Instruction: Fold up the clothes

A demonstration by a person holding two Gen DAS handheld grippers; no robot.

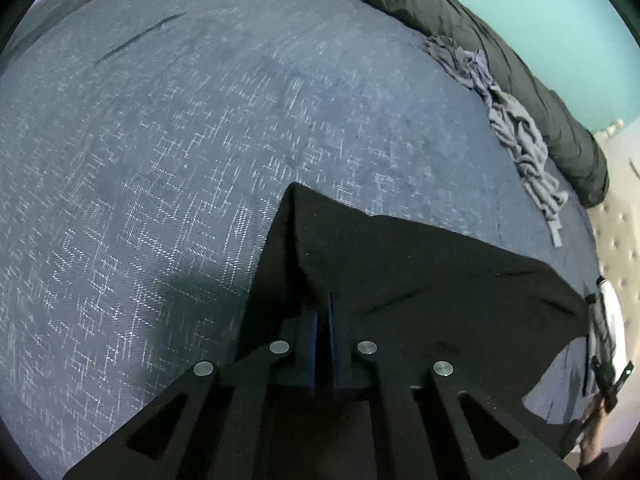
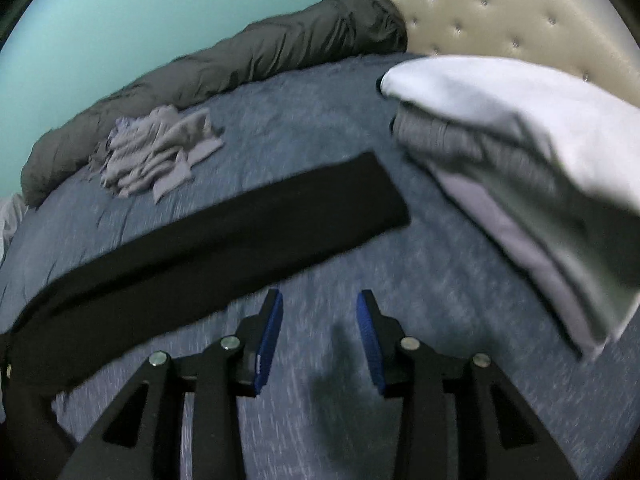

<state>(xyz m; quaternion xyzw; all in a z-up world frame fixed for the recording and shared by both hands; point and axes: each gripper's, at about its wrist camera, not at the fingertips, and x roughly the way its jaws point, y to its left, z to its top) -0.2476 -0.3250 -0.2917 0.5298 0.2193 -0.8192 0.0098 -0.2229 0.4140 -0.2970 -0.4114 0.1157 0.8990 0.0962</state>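
Note:
A black garment (image 1: 432,280) hangs from my left gripper (image 1: 323,304), which is shut on its edge just above the blue bedspread (image 1: 180,140). In the right wrist view the same black garment (image 2: 224,236) lies as a long folded strip across the bed. My right gripper (image 2: 320,300) is open over bare bedspread, just in front of the strip, with nothing between its blue pads (image 2: 272,328). A crumpled grey garment (image 2: 160,156) lies at the back of the bed, and the left wrist view shows that grey garment (image 1: 516,128) at the right.
A stack of folded white and grey clothes (image 2: 520,152) rests at the right of the bed. A dark rolled duvet (image 2: 224,60) lines the far edge against a turquoise wall (image 2: 100,12). A cream tufted headboard (image 2: 500,20) stands behind the stack.

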